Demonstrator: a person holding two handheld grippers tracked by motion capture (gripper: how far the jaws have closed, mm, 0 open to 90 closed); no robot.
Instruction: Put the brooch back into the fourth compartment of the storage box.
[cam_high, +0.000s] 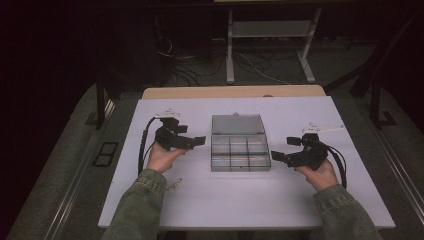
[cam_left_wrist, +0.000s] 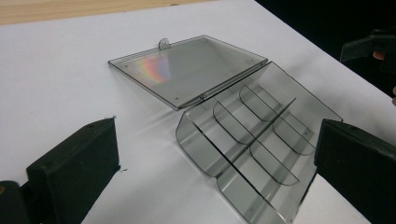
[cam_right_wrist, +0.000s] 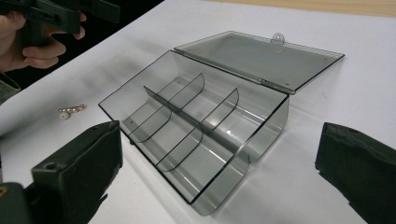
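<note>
Two grippers flank the clear compartment box, which lies mid-table with its lid flat open: left gripper and right gripper, both jaws wide and empty. A careless nudge could skid the light box; the small trinket beside it looks fiddly to pinch.

In the left gripper view the box runs off the bottom edge; the trinket at middle left of the right gripper view is too small to identify.

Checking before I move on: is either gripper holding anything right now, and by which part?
Nothing is held. The left gripper and right gripper both stand open on either side of the open compartment box, touching nothing.
</note>
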